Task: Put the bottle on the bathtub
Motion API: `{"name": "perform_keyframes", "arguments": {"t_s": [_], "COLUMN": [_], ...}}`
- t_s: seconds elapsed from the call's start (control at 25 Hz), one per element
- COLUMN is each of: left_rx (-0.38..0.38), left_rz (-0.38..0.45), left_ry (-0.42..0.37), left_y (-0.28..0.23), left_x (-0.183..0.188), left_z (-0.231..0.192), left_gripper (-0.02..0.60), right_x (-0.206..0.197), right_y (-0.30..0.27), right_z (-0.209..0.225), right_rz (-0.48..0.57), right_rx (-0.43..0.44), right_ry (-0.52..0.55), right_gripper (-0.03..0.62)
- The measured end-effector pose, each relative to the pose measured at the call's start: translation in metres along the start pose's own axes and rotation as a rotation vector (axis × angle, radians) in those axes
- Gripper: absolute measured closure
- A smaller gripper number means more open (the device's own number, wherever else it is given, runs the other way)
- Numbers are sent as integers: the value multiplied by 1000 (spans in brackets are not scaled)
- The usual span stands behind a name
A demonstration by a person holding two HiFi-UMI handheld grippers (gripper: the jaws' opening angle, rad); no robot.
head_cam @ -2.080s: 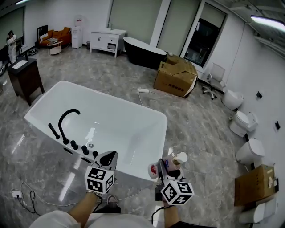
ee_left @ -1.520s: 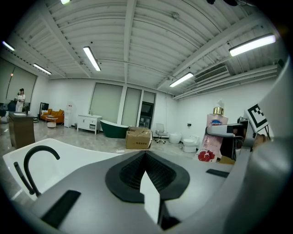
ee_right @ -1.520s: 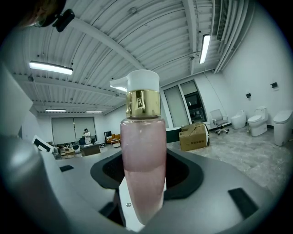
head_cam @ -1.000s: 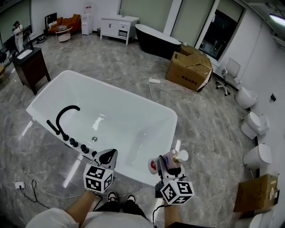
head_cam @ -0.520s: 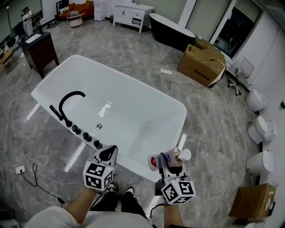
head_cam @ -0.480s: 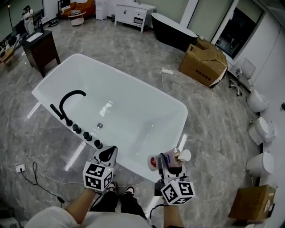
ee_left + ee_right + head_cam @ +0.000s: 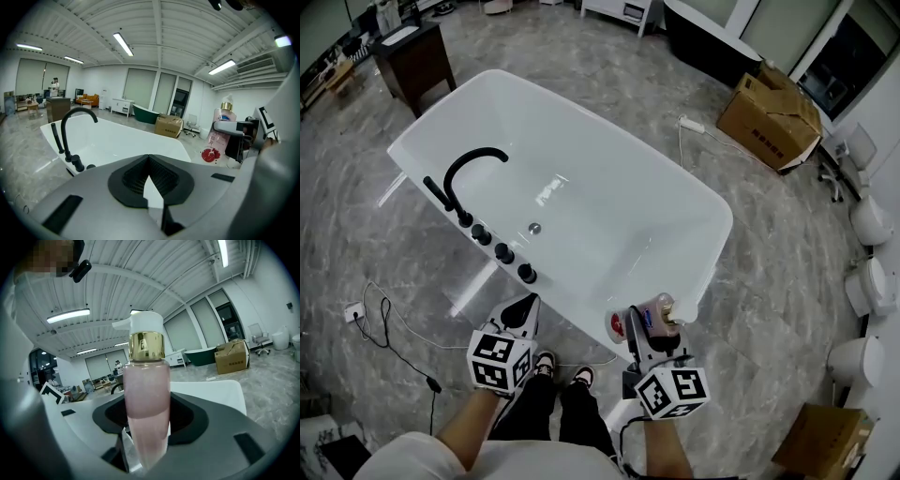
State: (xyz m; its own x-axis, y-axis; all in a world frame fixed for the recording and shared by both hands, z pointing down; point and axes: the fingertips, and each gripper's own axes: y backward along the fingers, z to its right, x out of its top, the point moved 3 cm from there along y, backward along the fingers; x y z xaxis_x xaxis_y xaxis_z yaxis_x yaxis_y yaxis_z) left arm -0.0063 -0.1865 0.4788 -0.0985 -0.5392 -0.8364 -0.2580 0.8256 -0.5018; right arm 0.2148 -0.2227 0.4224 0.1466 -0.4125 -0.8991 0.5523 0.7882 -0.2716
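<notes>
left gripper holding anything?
No, in its own view the left gripper has its jaws together with nothing between them.

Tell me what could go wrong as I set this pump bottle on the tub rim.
The right tongs hide the base of the tall pink pump bottle with gold collar in their own view, so it may land tilted. The white bathtub's rim looks narrow and glossy; a bottle released off-centre could slide into the basin or drop to the grey marble floor.
</notes>
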Motion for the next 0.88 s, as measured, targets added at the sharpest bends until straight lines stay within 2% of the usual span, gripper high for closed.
{"name": "perform_keyframes", "arguments": {"t_s": [0.4,0.88], "left_rx": [122,212], "left_rz": [-22,-67], "left_ry": [85,165], "left_y": [21,33], "left_x": [-31,-80], "left_z": [-41,-68], "left_gripper": [578,578], "right_x": [-26,-72], "right_y": [-41,-67], "right_z": [-27,-45], "right_rz": [-81,-166], "right_rx": [108,208], "right_ry": [1,9], "right_gripper": [358,359]}}
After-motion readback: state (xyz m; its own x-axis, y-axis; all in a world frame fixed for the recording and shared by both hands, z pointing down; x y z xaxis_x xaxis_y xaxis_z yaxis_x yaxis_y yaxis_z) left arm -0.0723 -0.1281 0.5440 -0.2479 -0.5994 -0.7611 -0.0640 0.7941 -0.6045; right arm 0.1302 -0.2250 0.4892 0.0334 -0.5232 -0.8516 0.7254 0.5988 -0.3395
